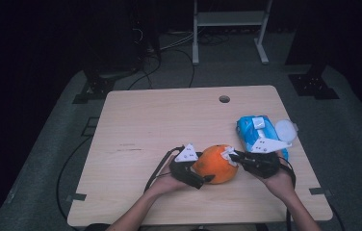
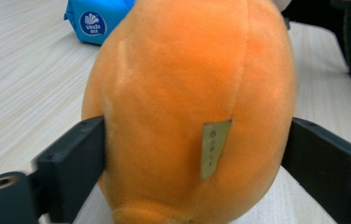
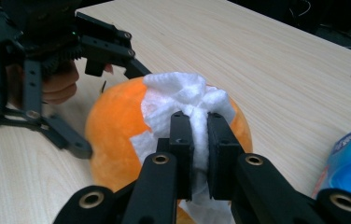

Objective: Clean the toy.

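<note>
Spanning most of the high view, the pale wooden table (image 1: 160,120) carries everything, with a round cable hole (image 1: 224,99) toward its 12 o'clock edge. Next in size, the orange plush toy (image 1: 216,164) sits near the 6 o'clock edge, slightly toward 5 o'clock of the table's middle, its long axis running roughly 9 to 3 o'clock between the two hands. A blue pack of wet wipes (image 1: 256,132) lies just beyond it toward 2 o'clock, with a small round white lid (image 1: 285,130) beside its 3 o'clock side.

The left gripper (image 1: 201,179) comes in from the toy's 9 o'clock side; its jaws are spread wide around the plush body and press into both flanks, steadying it. A small tan label (image 2: 213,149) shows on the fabric between them.

The right gripper (image 1: 233,156) reaches in from 3 o'clock, its jaws pressed together on a crumpled white wipe (image 3: 183,100), which rests on the toy's upper surface.

Judged from this, the coming move is a wiping stroke: the toy lies directly ahead of the right jaws, touching the wipe, so the right hand does the work while the left holds.
</note>
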`<state>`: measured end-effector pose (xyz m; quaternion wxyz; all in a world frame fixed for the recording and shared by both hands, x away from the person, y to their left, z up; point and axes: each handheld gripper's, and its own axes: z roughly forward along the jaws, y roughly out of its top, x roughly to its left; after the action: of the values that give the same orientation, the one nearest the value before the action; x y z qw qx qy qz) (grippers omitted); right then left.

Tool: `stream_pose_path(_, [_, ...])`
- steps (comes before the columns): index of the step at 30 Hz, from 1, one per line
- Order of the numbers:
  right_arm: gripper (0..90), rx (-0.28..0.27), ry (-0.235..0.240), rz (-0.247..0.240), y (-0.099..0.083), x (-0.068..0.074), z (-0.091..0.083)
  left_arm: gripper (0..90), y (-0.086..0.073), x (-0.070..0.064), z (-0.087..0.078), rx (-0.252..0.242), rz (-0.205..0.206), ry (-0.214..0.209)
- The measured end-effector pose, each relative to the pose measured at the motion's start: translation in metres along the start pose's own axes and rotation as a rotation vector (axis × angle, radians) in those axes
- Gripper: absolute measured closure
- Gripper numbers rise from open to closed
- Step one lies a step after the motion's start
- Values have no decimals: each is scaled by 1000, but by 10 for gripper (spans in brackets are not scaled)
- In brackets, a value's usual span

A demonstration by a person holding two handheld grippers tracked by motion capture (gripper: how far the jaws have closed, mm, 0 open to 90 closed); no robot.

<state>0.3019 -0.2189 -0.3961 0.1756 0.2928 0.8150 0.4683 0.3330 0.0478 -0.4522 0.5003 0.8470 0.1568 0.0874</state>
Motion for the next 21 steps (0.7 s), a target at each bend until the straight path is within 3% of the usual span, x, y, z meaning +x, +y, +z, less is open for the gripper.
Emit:
stream_pose_path(3, [819,-17,9,8,3,2,-3,328,9,-5,-9,-1,15,17])
stream_pose_path(8, [820,-46,31,57,4,-5,-6,342,27,-7,-33,-32,23,-4])
stream_pose_path(11, [821,-17,39,73,1,-7,2,341,26,-6,-33,29,26,14])
stream_pose_path(14, [822,0,30,41,4,2,7,338,23,-6,-27,80,18,24])
stream_pose_path(16, [822,1,16,-6,9,14,7,332,22,-6,-25,80,10,25])
stream_pose_path(21, [822,-6,64,-83,18,37,11,319,21,-6,-20,82,16,30])
